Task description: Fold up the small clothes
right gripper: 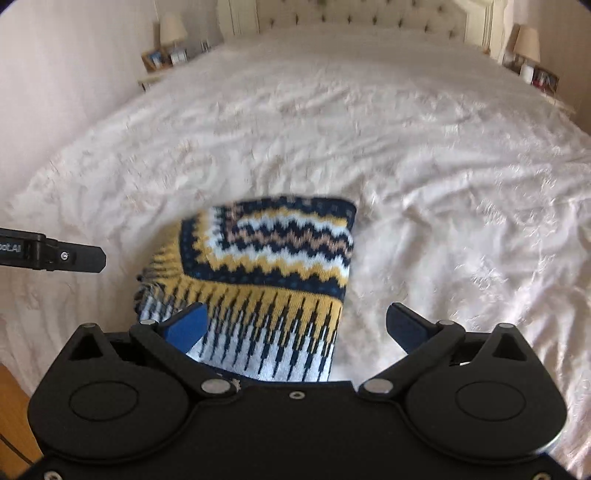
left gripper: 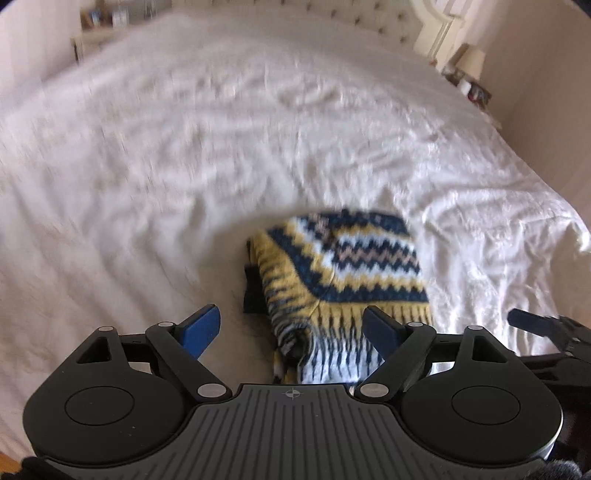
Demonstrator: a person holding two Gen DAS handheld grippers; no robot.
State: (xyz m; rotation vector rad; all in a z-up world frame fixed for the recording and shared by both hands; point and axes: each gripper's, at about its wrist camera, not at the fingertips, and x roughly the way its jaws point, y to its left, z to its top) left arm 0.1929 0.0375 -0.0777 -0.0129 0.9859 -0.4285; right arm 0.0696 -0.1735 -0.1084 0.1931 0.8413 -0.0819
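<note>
A knitted sweater [left gripper: 343,273] with navy, yellow and white zigzag bands lies folded into a compact rectangle on the white bed [left gripper: 184,147]. It also shows in the right wrist view [right gripper: 273,273]. My left gripper [left gripper: 291,328] is open, its blue pads just above the sweater's near left edge, holding nothing. My right gripper [right gripper: 297,328] is open over the sweater's near right part, holding nothing. The right gripper's finger shows at the right edge of the left wrist view [left gripper: 535,325]. The left gripper's body shows at the left of the right wrist view [right gripper: 55,254].
The bedspread [right gripper: 443,166] is wrinkled and stretches to a tufted headboard [right gripper: 354,14]. Nightstands with lamps and small items stand at both sides of the headboard [right gripper: 166,48] [right gripper: 528,55]. Wooden floor shows at the bottom left [right gripper: 11,406].
</note>
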